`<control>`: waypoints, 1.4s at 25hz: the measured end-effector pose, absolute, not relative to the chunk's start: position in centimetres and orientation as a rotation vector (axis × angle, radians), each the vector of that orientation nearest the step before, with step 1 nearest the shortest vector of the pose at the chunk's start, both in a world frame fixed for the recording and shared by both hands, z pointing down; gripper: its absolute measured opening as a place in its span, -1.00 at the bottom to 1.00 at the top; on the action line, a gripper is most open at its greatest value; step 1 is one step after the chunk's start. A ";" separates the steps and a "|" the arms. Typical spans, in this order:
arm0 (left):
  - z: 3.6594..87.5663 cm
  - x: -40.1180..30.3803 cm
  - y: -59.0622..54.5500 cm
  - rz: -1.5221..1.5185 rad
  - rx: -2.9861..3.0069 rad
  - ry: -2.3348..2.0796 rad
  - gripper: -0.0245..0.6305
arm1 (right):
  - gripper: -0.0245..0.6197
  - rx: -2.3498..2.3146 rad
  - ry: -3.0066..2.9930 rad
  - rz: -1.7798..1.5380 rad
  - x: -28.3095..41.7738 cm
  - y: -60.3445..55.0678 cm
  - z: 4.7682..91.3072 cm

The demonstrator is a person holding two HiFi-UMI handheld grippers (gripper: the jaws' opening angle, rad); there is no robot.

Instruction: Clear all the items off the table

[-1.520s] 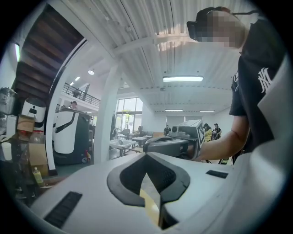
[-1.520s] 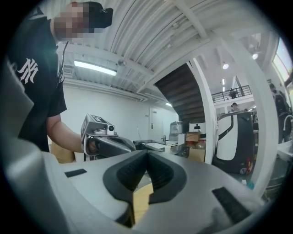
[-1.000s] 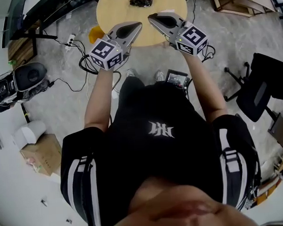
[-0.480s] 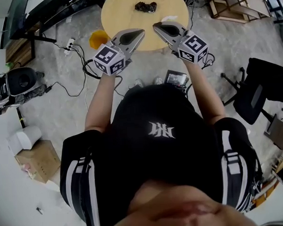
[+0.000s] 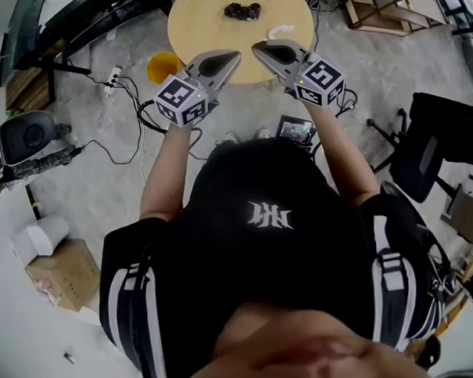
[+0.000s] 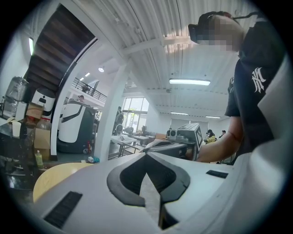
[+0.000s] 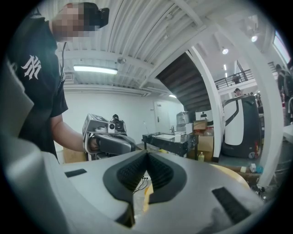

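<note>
Right now you are facing the round wooden table (image 5: 206,25), reaching both tongs out over its near edge. Your left gripper (image 5: 232,57) is hanging over the table's near-left rim. Its jaws are pressing together at the tips, and nothing is sitting between them. Your right gripper (image 5: 258,47) is hovering over the table's near-right part with its ribbed pads meeting in the same way, fully closed and carrying nothing. The two tips are pointing toward each other above the table's near edge, close together but not touching.

A yellow object (image 5: 162,66) is lying on the floor just beside the table's left side. On the table, a dark crumpled item (image 5: 242,11) is resting near the far edge, well apart from both tongs. A small white scrap (image 5: 281,29) is lying on the table's right part, just beyond your right gripper.
</note>
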State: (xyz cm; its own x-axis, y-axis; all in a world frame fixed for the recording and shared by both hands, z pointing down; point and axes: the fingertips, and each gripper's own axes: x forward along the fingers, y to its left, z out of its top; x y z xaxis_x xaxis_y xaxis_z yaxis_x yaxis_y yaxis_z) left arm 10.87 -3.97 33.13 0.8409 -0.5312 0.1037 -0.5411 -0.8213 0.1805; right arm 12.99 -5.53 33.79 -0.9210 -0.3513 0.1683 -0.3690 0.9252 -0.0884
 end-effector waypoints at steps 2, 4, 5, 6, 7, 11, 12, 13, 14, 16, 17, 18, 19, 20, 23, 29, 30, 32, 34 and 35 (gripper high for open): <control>33.2 11.0 -3.9 0.076 2.819 -0.824 -0.89 | -0.91 0.552 -2.933 0.181 13.1 -5.4 33.9; 33.3 11.1 -3.8 0.081 2.819 -0.821 -0.89 | -0.91 0.551 -2.932 0.182 13.2 -5.3 33.9; 33.3 11.1 -3.7 0.082 2.819 -0.821 -0.89 | -0.91 0.550 -2.931 0.181 13.2 -5.3 33.9; 33.3 11.0 -3.7 0.081 2.819 -0.822 -0.89 | -0.91 0.549 -2.930 0.180 13.1 -5.3 33.9; 33.3 10.9 -3.8 0.080 2.818 -0.824 -0.89 | -0.91 0.548 -2.929 0.179 13.0 -5.4 33.9; 33.4 10.7 -3.7 0.081 2.814 -0.832 -0.89 | -0.91 0.541 -2.930 0.183 12.9 -5.3 34.0; 33.4 10.6 -3.7 0.080 2.814 -0.834 -0.89 | -0.91 0.538 -2.931 0.183 12.9 -5.2 34.0; 33.4 10.6 -3.7 0.079 2.814 -0.836 -0.89 | -0.91 0.535 -2.932 0.183 12.8 -5.3 34.1; 33.4 10.6 -3.8 0.080 2.814 -0.837 -0.89 | -0.91 0.533 -2.932 0.183 12.8 -5.3 34.0; 33.4 10.5 -3.8 0.082 2.813 -0.839 -0.89 | -0.91 0.529 -2.933 0.184 12.7 -5.3 34.0; 33.4 10.5 -3.9 0.083 2.813 -0.839 -0.89 | -0.91 0.527 -2.933 0.185 12.7 -5.3 34.1; 33.4 10.5 -3.9 0.084 2.814 -0.838 -0.89 | -0.91 0.526 -2.932 0.186 12.7 -5.3 34.1; 33.4 10.5 -3.8 0.084 2.815 -0.837 -0.89 | -0.91 0.526 -2.931 0.187 12.7 -5.3 34.1; 33.4 10.5 -3.8 0.083 2.816 -0.836 -0.89 | -0.91 0.526 -2.930 0.187 12.6 -5.2 34.1; 33.3 10.6 -3.5 0.080 2.819 -0.827 -0.89 | -0.91 0.529 -2.930 0.185 12.8 -5.1 34.1; 34.1 11.1 -2.9 0.128 2.832 -0.780 -0.88 | -0.91 0.534 -2.933 0.198 12.8 -4.8 34.3; 34.3 11.1 -2.9 0.127 2.822 -0.779 -0.89 | -0.91 0.538 -2.932 0.198 12.9 -4.8 34.4; 34.6 11.0 -3.0 0.098 2.794 -0.782 -0.89 | -0.91 0.547 -2.930 0.206 13.0 -4.7 34.5; 34.5 10.8 -3.0 0.068 2.776 -0.771 -0.89 | -0.91 0.553 -2.928 0.222 13.1 -4.7 34.5; 34.5 10.7 -3.0 0.060 2.774 -0.761 -0.89 | -0.91 0.556 -2.927 0.227 13.2 -4.8 34.5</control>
State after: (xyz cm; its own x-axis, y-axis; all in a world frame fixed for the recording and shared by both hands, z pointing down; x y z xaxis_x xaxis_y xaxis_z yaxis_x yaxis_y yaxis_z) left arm 10.69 -3.00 34.45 0.8615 -0.4960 0.1088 -0.5069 -0.8277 0.2406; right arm 13.21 -4.77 34.48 -0.9194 -0.3509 0.1777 -0.3741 0.9196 -0.1197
